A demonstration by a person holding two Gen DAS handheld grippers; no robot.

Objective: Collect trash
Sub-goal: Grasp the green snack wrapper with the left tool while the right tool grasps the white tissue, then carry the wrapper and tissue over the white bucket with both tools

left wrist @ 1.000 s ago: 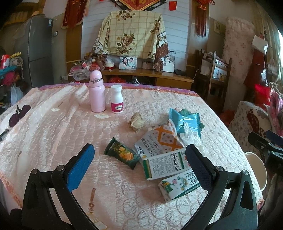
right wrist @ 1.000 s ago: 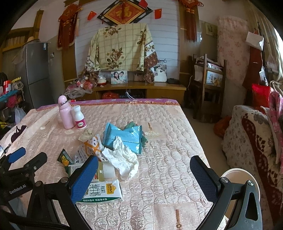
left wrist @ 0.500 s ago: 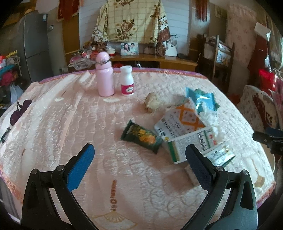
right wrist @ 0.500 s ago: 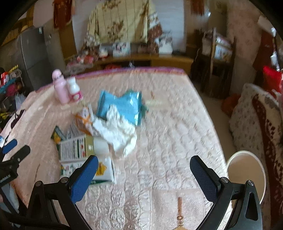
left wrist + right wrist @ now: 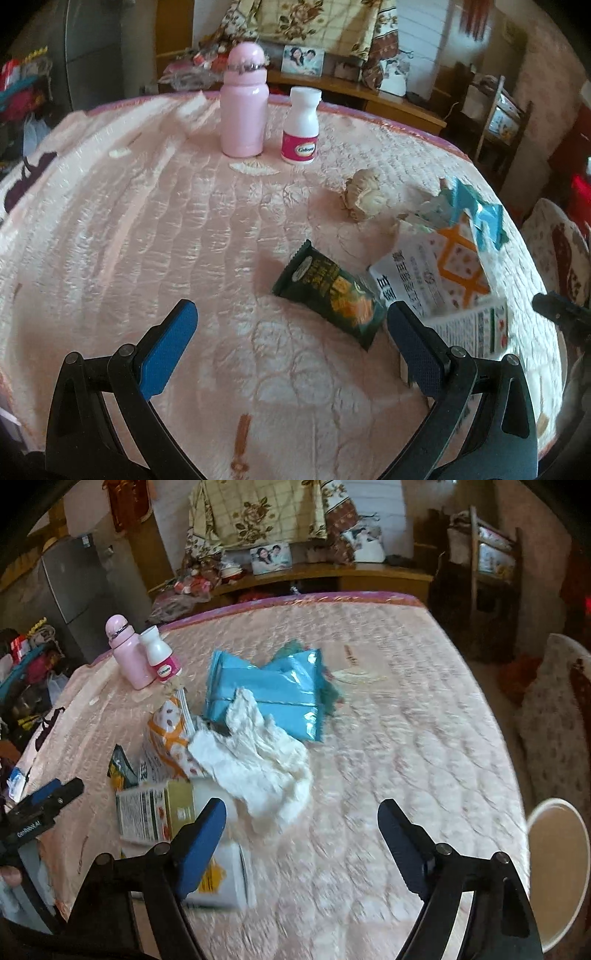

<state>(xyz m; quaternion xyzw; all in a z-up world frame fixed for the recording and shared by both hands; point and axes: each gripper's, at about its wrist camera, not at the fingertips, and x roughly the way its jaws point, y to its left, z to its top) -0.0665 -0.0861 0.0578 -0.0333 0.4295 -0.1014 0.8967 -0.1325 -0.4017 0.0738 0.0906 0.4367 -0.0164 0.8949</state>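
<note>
Trash lies on a pink quilted bed (image 5: 147,221). In the left wrist view a dark green snack wrapper (image 5: 328,295) lies just beyond my left gripper (image 5: 291,314), close to its right finger; the jaws stand open and hold nothing. Beyond it are a white-and-orange packet (image 5: 436,273), a carton (image 5: 476,328), a crumpled paper ball (image 5: 364,195) and a blue wrapper (image 5: 476,214). In the right wrist view my right gripper (image 5: 301,808) hangs just short of a crumpled white tissue (image 5: 258,757). Its jaws are closing with nothing between them. Blue packets (image 5: 266,690) and two cartons (image 5: 155,812) (image 5: 221,878) lie around the tissue.
A pink bottle (image 5: 243,107) and a white pill bottle (image 5: 300,125) stand upright at the far side of the bed. A white bin (image 5: 554,871) sits on the floor off the bed's right edge. Furniture and a chair line the back wall.
Both grippers have sunk and moved in toward the trash pile, which now looks larger. The right gripper's jaws have narrowed. Nothing has been taken hold of.
</note>
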